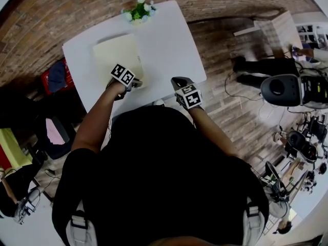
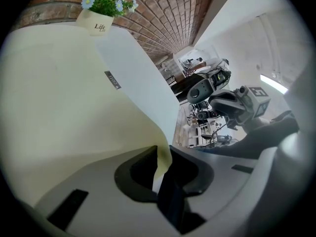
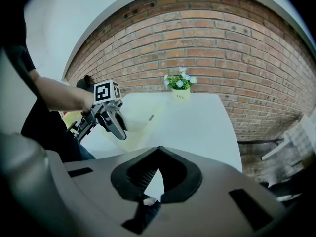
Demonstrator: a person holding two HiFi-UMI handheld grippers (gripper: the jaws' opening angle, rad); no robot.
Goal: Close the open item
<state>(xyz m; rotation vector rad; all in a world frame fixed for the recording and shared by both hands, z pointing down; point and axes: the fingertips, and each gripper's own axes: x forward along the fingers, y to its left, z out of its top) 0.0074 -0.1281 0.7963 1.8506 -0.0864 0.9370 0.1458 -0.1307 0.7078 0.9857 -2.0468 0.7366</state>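
Head view shows the pale yellow folder (image 1: pixel 118 55) lying near the white table's (image 1: pixel 169 45) left edge, its front right corner pinched by the left gripper (image 1: pixel 136 83), while the right gripper (image 1: pixel 179 81), clenched and empty, hangs over the front edge.

The folder (image 1: pixel 119 55) is a thin, pale cream rectangle, plain except for a small grey label (image 2: pixel 112 79) on its upper sheet; it lies on the left half of the white table (image 1: pixel 169 45), towards the person's edge; seen close, the upper sheet is not flat but bows in a smooth curve; its near right corner is pinched between the jaws of the left gripper (image 2: pixel 164 179).
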